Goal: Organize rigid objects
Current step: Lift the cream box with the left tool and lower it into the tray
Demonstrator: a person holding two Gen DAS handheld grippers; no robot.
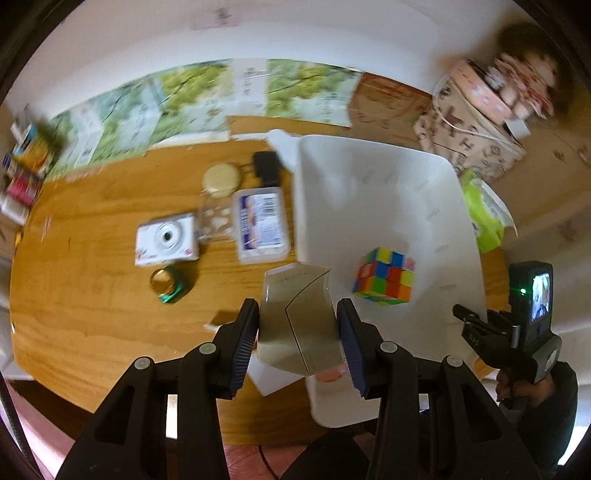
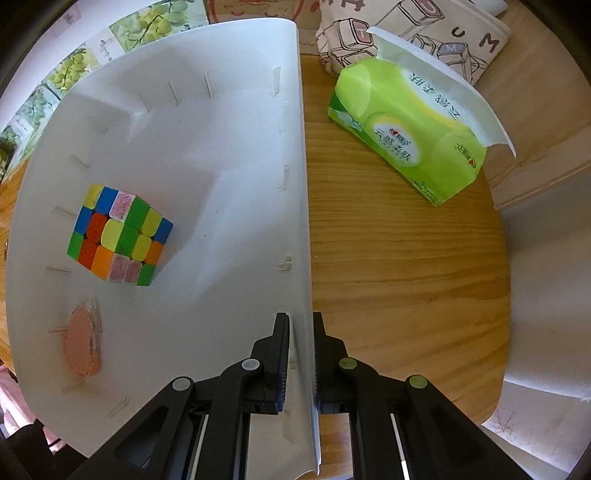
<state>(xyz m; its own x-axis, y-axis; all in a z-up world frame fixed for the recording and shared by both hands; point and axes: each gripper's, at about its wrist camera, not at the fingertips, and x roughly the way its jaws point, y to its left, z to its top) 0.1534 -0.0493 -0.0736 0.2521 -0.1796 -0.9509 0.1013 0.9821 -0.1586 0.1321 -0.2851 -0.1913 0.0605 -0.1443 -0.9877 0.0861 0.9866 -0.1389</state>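
While two tools are in view, each is seen to be closed on something. Nearest in the left wrist view, the left tool (image 1: 298,339) is clamped on one flat silvery metal case (image 1: 297,325), which is held above the front edge of the wooden counter (image 1: 92,295). Nearest in the right wrist view, the right tool (image 2: 301,362) is pinched shut on the thin right-hand wall of one white bin (image 2: 236,147), its two pads set on either side of that wall.

Inside the bin two things are counted: one pink disc (image 2: 82,345) lying near the front, and beyond it one multicoloured puzzle cube (image 2: 120,236) resting on the bin floor.

On the counter left of the bin, going outward, are seen one green-and-gold ring-shaped item (image 1: 168,284), one white compact camera (image 1: 166,238), one clear plastic item (image 1: 216,221), one white lidded box (image 1: 261,225) with a printed label, one round cream lid (image 1: 221,180) and one small black object (image 1: 266,168). Right of the bin lies one green tissue pack (image 2: 413,133), with one letter-patterned bag (image 2: 424,33) behind it. Along the far wall grape-printed sheets (image 1: 184,99) are propped; their number cannot be told through the blur.
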